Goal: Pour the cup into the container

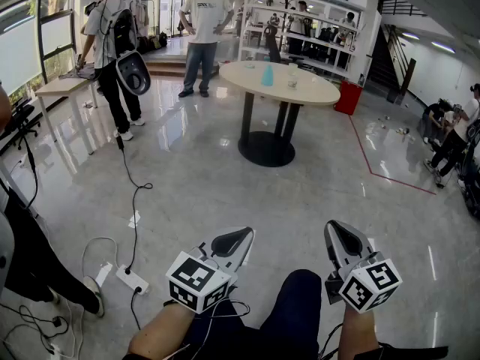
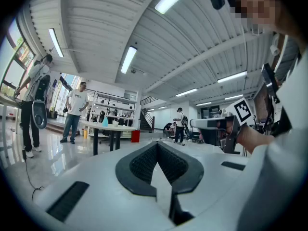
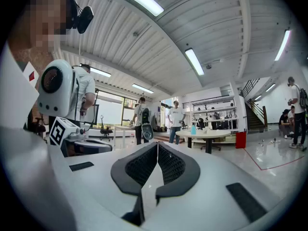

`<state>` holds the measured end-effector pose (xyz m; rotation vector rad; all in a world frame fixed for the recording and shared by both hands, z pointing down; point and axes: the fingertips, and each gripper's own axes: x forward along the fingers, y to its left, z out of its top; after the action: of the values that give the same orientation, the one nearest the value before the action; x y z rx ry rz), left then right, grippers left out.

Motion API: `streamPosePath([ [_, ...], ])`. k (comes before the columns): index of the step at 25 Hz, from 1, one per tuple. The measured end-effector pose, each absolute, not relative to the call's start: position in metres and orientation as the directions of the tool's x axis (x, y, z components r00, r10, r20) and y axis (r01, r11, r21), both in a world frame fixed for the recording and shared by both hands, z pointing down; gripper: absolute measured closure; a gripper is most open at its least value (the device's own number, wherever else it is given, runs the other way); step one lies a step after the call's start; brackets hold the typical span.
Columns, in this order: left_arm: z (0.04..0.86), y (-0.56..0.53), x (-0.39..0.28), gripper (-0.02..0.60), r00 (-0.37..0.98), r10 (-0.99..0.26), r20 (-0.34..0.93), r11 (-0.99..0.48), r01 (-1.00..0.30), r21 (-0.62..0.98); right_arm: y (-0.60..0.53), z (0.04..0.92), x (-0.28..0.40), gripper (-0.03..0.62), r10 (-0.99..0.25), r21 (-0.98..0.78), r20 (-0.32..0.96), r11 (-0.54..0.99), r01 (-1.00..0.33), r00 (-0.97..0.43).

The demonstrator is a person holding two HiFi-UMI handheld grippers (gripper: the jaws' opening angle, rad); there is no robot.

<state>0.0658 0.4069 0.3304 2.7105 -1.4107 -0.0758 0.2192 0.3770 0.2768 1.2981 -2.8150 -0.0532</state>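
Holding: left gripper (image 1: 238, 240) and right gripper (image 1: 339, 235) level over the person's lap (image 1: 296, 306), side by side, apart
Left jaws: pressed together, nothing between them
Right jaws: pressed together, nothing between them
Task things: blue vessel (image 1: 268, 74) and clear vessel (image 1: 292, 76) upright on round table (image 1: 319, 94), near each other, far across the glossy floor (image 1: 210, 186) from both grippers
Cup versus container: too small to tell

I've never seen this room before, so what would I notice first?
Probably the left hand-held gripper and the right hand-held gripper at the bottom of the head view, both shut and empty. Next, the round table in the middle of the shiny floor, with a blue container and a clear cup on it.
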Motion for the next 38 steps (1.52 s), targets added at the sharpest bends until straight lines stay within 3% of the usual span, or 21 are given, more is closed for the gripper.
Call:
streamPosePath([
  [10,0.34,0.344,0.044,0.581,0.546,-0.836,0.051,-0.54,-0.836,0.096,0.304,0.286,0.209,0.588,-0.76,0.003,0.0,0.65,-0.76,-0.65],
  [25,0.367,0.248,0.078,0.581,0.568,-0.819,0.077,-0.557,-0.821,0.124,0.223,0.328,0.24,0.588,-0.756,-0.032,0.025,0.654,-0.756,-0.654],
  [38,0.342,0.103,0.052,0.581,0.561,-0.825,0.065,-0.553,-0.827,0.105,0.068,0.303,0.211,0.588,-0.755,-0.026,0.002,0.656,-0.754,-0.656],
])
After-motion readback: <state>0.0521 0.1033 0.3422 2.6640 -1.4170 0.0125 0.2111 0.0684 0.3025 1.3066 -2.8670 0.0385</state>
